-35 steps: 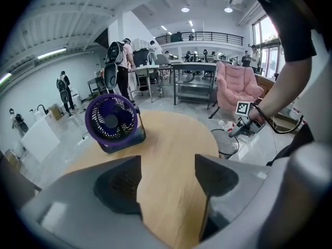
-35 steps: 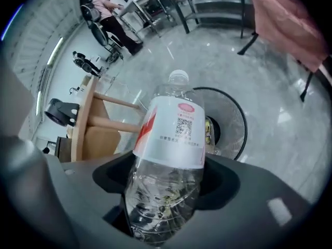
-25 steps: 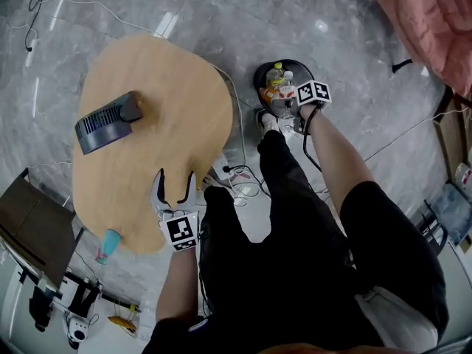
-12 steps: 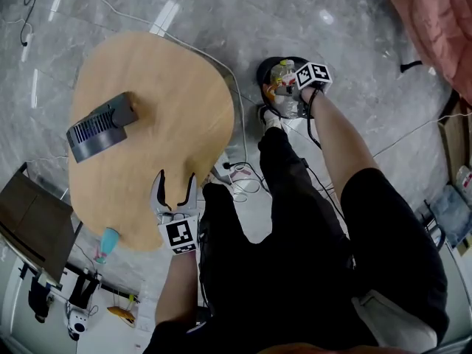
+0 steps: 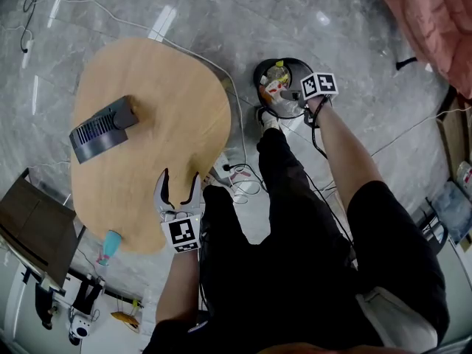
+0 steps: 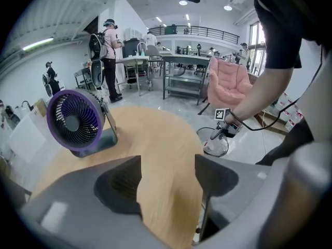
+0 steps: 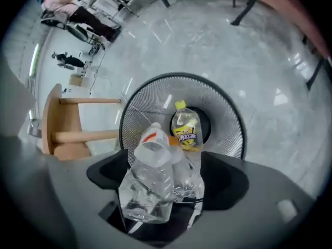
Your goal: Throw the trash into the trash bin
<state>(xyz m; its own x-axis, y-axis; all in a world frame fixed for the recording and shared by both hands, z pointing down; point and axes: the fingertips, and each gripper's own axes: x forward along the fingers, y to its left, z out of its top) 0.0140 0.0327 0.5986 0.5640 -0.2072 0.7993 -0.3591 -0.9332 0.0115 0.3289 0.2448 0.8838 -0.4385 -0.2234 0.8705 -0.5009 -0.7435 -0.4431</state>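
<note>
A black mesh trash bin (image 5: pixel 258 76) stands on the floor right of the wooden table (image 5: pixel 162 102). Inside it lies a yellow-labelled bottle (image 7: pixel 185 128). My right gripper (image 5: pixel 289 103) points down over the bin's near rim (image 7: pixel 145 102). A crumpled clear plastic bottle (image 7: pixel 150 180) sits tilted between its jaws, which have just been opening; the pads no longer press on it. My left gripper (image 5: pixel 179 181) hovers open and empty over the table's near edge (image 6: pixel 155 134).
A purple-faced fan (image 5: pixel 103 127) lies on the table. Cables and a power strip (image 5: pixel 240 179) trail on the floor between table and bin. A pink padded chair (image 5: pixel 435 21) is at the far right. A dark box (image 5: pixel 33 231) stands left of the table.
The right gripper has shifted and rolled a little over the bin, and its jaws stand wider around the clear bottle. The left gripper has stayed at the table's edge.
</note>
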